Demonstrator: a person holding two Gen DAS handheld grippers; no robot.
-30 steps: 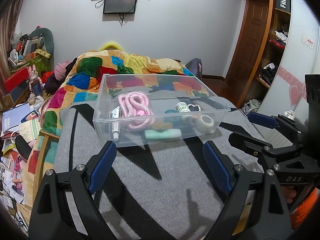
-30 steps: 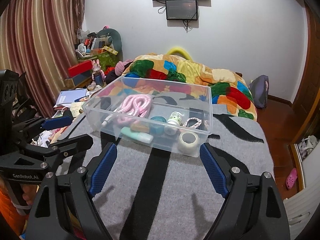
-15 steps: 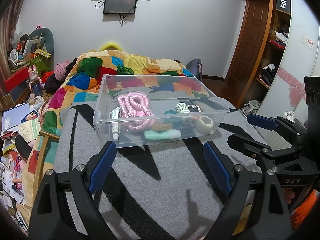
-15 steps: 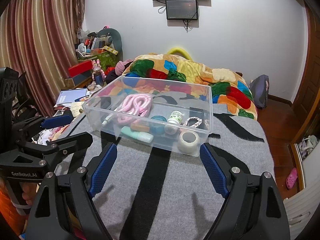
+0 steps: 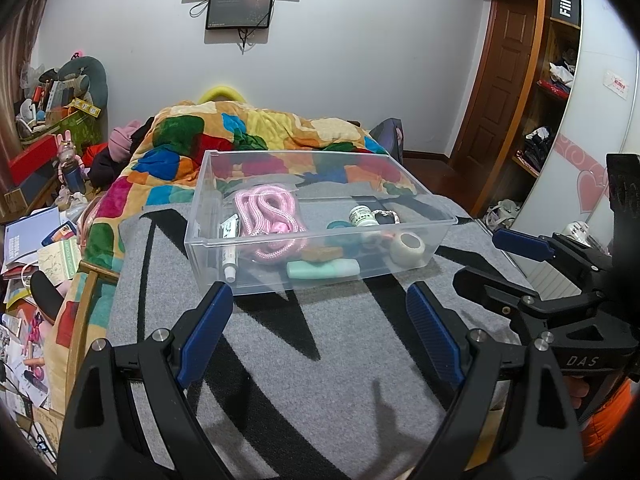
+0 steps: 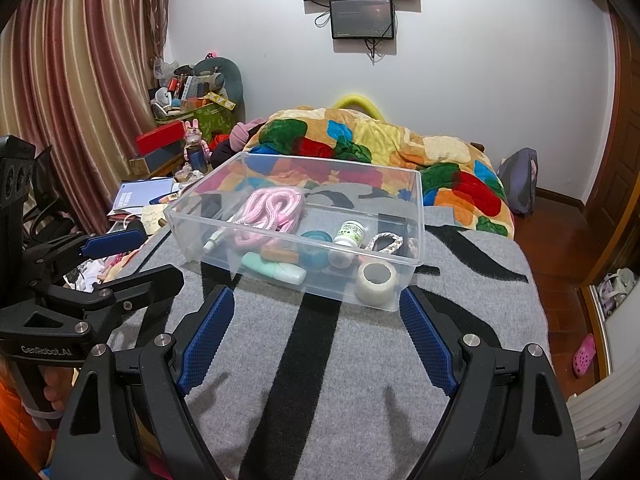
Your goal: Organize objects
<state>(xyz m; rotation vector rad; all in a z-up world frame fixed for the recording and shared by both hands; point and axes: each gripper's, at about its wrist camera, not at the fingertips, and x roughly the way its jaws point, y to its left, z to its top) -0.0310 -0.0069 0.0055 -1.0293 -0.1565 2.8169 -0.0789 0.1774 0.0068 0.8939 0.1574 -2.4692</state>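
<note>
A clear plastic bin [image 5: 208, 216] [image 6: 416, 208] stands on the grey and black blanket. Inside lie a pink rope [image 5: 266, 216] [image 6: 272, 208], a white tube [image 5: 229, 258], a mint green bottle [image 5: 322, 269] [image 6: 276, 269], a small white jar with green label [image 5: 363, 216] [image 6: 349, 233], a roll of white tape [image 5: 407, 246] [image 6: 376, 278], a teal lid [image 6: 316, 240] and a braided band [image 6: 386, 242]. My left gripper [image 5: 320, 332] is open and empty, a short way in front of the bin. My right gripper [image 6: 316, 328] is open and empty too, also before the bin.
A colourful quilt [image 5: 256, 136] lies heaped behind the bin. Cluttered books and boxes [image 5: 36, 232] sit left of the bed. A wooden door and wardrobe shelves [image 5: 552, 92] stand to the right. The blanket [image 6: 320, 360] stretches between grippers and bin.
</note>
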